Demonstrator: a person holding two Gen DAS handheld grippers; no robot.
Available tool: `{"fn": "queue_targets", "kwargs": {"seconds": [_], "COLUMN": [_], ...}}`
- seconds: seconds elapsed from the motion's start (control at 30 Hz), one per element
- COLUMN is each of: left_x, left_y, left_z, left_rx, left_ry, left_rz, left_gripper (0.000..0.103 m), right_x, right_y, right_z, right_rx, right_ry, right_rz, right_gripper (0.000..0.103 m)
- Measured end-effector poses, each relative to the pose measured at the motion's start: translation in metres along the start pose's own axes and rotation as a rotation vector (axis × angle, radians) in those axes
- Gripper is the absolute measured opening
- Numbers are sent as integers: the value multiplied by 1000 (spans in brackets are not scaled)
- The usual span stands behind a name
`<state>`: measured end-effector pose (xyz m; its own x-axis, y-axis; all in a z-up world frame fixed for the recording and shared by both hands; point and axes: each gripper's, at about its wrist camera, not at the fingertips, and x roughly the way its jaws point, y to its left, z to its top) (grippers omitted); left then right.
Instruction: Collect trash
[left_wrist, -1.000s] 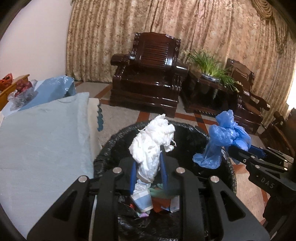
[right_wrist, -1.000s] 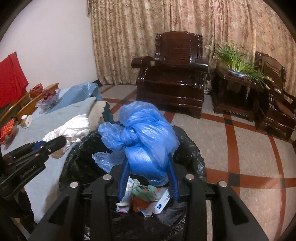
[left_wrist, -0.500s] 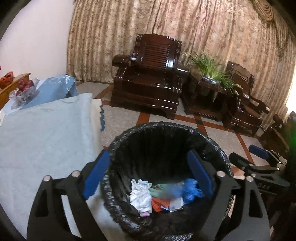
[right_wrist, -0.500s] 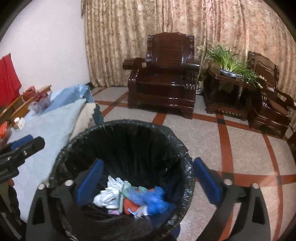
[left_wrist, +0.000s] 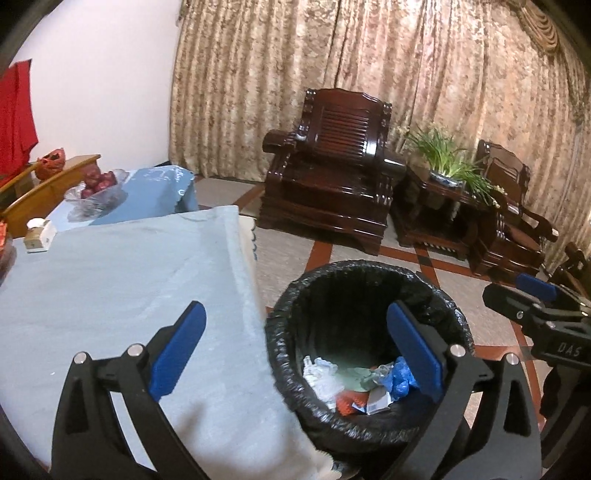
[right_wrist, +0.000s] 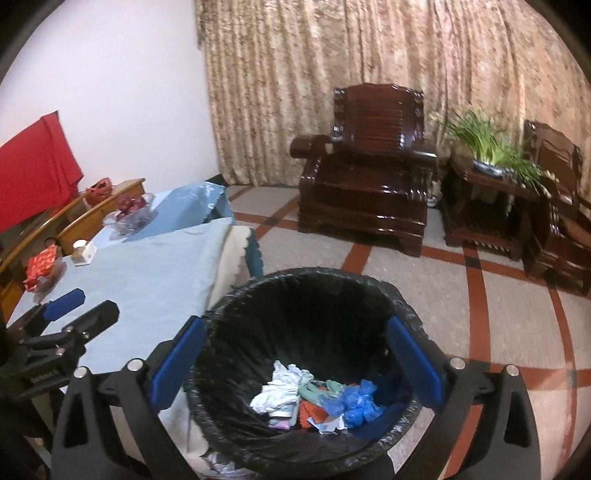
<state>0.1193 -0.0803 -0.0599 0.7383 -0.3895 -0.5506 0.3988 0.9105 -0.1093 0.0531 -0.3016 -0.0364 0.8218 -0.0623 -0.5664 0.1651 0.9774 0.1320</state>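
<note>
A black-lined trash bin (left_wrist: 369, 435) (right_wrist: 310, 280) stands on the floor beside the table. Inside lie a crumpled white tissue (left_wrist: 321, 380) (right_wrist: 280, 387), a blue plastic bag (left_wrist: 397, 380) (right_wrist: 352, 402) and other scraps. My left gripper (left_wrist: 295, 350) is open and empty, above the table edge and the bin's left rim. My right gripper (right_wrist: 295, 358) is open and empty, straddling the bin from above. Each gripper shows in the other's view: the right one (left_wrist: 532, 302) and the left one (right_wrist: 77, 306).
A table with a light blue cloth (left_wrist: 110, 280) (right_wrist: 147, 273) lies left of the bin, with a fruit bowl (left_wrist: 96, 192) and small items at its far end. Dark wooden armchairs (left_wrist: 332, 184) and a plant stand (left_wrist: 443, 206) line the curtain.
Both grippers opened and dropped the white tissue and the blue bag into the bin. They have since drawn back, the left one shifting left over the table.
</note>
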Motion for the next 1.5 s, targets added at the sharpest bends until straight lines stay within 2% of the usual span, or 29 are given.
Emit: {"fn": "queue_targets", "kwargs": {"seconds": [0.3, 0.7, 1.17, 1.5], "left_x": [-45, -95, -120, -123], "left_y": [11, 15, 17, 18], "left_z": [-1, 4, 2, 1], "left_rx": [-10, 2, -36, -36], "left_ry": [-29, -82, -122, -129], "left_rz": [54, 139, 143, 148], "left_gripper": [96, 96, 96, 96], "right_x": [-30, -56, -66, -69], "right_y": [33, 57, 70, 72], "right_z": [3, 6, 4, 3], "right_rx": [-64, -102, -121, -124], "right_ry": [-16, -36, -52, -53], "right_rz": [45, 94, 114, 115], "right_gripper": [97, 97, 97, 97]}}
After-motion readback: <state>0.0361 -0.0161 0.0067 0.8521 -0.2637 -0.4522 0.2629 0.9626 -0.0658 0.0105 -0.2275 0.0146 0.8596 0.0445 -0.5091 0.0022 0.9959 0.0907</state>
